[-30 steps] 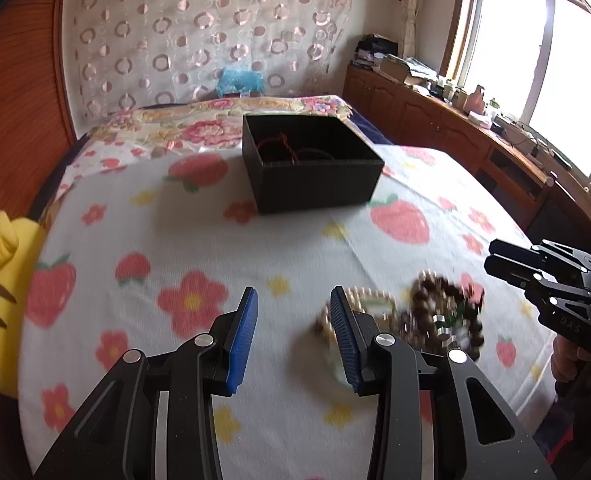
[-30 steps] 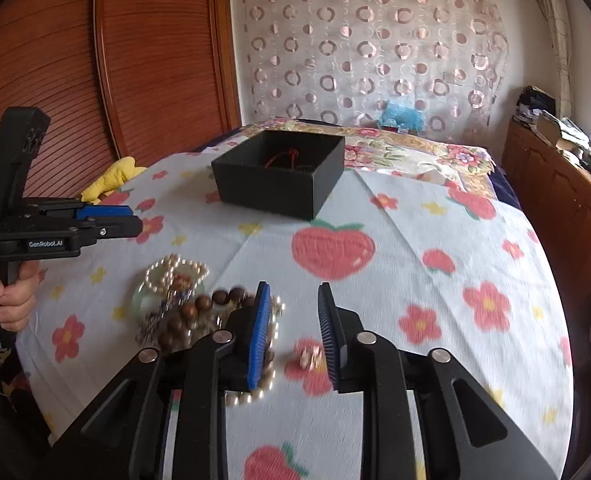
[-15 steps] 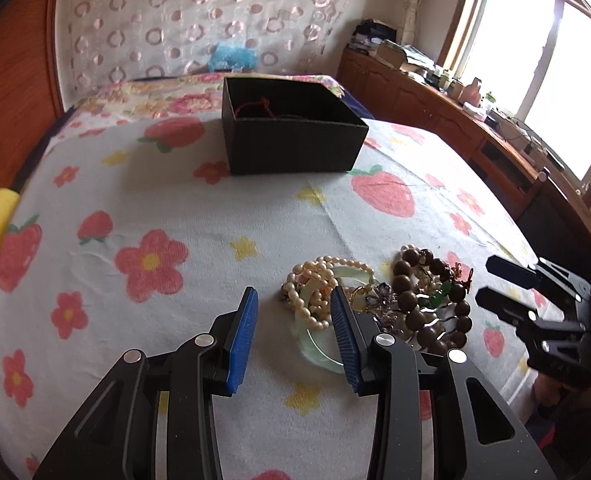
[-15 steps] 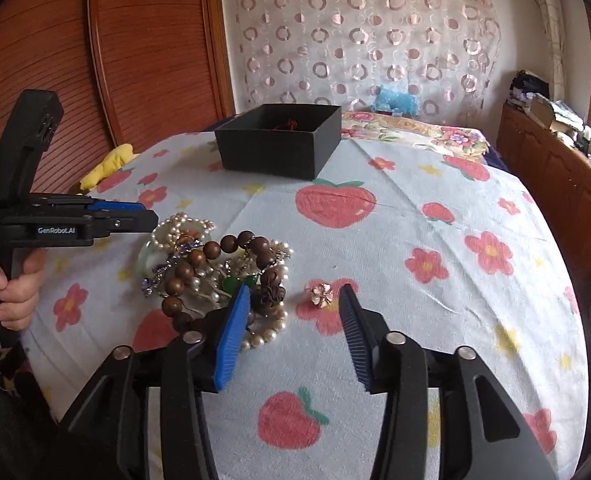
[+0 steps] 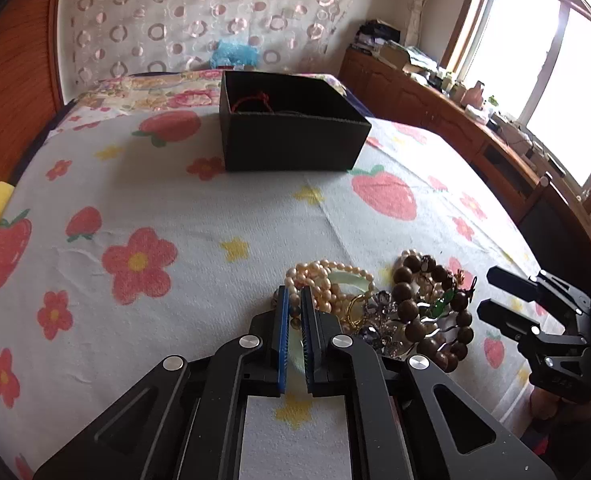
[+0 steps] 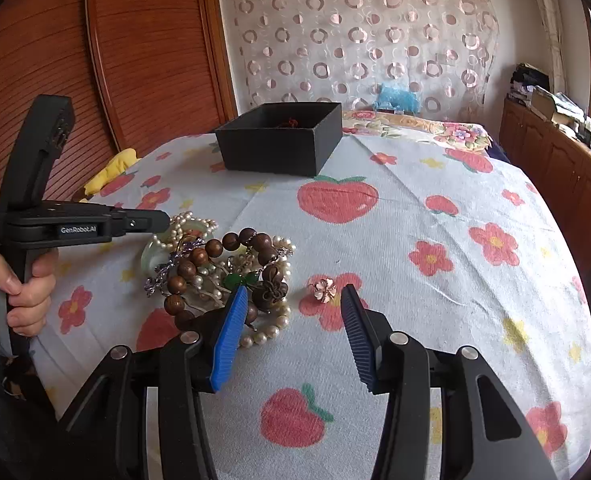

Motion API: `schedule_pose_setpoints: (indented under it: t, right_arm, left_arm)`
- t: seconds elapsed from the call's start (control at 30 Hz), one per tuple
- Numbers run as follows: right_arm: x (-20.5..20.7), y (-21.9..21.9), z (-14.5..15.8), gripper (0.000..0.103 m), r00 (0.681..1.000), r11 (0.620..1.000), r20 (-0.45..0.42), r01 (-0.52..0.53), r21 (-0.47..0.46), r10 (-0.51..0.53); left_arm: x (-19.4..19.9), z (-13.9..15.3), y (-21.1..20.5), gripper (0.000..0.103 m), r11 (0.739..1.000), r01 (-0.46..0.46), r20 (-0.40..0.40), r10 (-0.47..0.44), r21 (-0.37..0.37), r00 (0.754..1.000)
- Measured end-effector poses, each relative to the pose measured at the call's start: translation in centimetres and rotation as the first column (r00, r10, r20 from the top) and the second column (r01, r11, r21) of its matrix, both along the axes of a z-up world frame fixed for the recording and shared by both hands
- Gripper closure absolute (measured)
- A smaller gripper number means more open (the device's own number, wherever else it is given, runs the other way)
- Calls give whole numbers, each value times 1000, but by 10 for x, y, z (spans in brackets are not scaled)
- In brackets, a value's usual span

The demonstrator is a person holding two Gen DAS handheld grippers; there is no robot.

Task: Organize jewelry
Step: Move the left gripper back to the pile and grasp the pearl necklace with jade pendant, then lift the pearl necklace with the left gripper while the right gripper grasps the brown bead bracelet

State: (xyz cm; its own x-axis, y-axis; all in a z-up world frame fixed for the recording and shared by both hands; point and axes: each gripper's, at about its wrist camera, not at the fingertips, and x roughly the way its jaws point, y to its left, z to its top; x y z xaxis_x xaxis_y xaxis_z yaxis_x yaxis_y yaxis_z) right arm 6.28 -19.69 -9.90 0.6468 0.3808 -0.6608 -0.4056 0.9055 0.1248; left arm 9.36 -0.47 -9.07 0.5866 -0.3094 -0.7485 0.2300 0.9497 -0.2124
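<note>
Left gripper (image 5: 294,304) clamps the pearl strand (image 5: 327,280) at its tips; right gripper (image 6: 291,300) waits with jaws apart, empty; next, probably a lift toward the black box (image 5: 291,148) ahead.

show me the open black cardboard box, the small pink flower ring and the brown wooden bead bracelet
open black cardboard box (image 6: 273,152), right wrist view, front wall
small pink flower ring (image 6: 322,290), right wrist view, flower top
brown wooden bead bracelet (image 5: 402,290), left wrist view, one large bead
</note>
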Motion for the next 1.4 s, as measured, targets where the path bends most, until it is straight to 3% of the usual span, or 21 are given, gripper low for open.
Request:
schedule_pose_setpoints:
  t: [0.2,0.43,0.67,0.87,1.4]
  right_arm:
    - [2,1,0,52,1000,1000,-4,1,-4,-1]
    - [1,3,1,52,1000,1000,5,-2,-27,2]
    - [8,12,14,52,999,998,11,-47,-41,47]
    - [29,23,6,53,993,994,-75,-93,-59,88]
    - [34,28,-2,71,980,990,-151,-136,-49,127]
  left_arm:
    - [-11,18,6,98,1000,-18,69,18,0,997]
    - [-30,59,16,98,999,-30,176,35,-31,984]
    - [-32,78,11,98,1000,-13,219,15,-10,976]
    - [-39,101,17,98,1000,-11,275,17,-25,961]
    - [-40,129,21,98,1000,-14,343,17,-11,939]
